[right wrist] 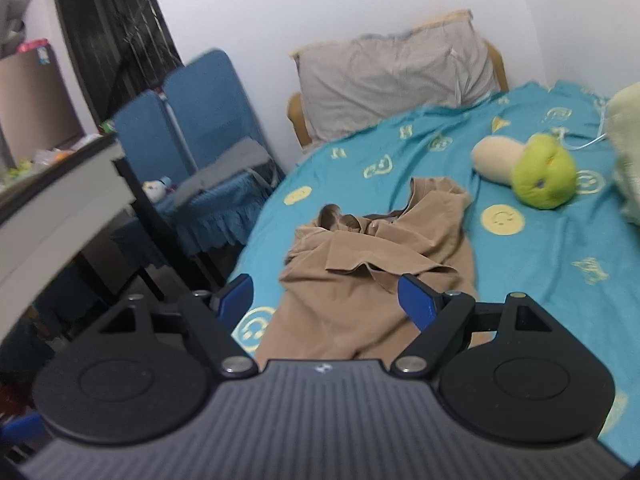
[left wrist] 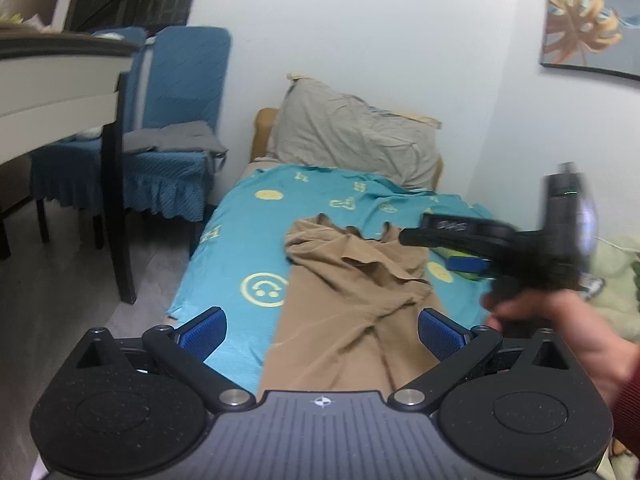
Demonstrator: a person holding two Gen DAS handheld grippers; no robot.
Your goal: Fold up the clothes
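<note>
Fingers (left wrist: pixel 202 330) of both the left gripper (left wrist: pixel 322 330) and right gripper (right wrist: pixel 326 300) stand spread, holding nothing, above the rumpled tan garment (right wrist: pixel 372 276) on the bedsheet (right wrist: pixel 540 280); we would pinch single-layer edges only.

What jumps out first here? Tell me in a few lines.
A crumpled tan garment lies unfolded in the middle of a bed covered by a bright teal sheet with yellow smiley faces. Both grippers, left and right, hover over it with jaws wide apart. A green plush toy lies beyond it, towards the wall.
</note>
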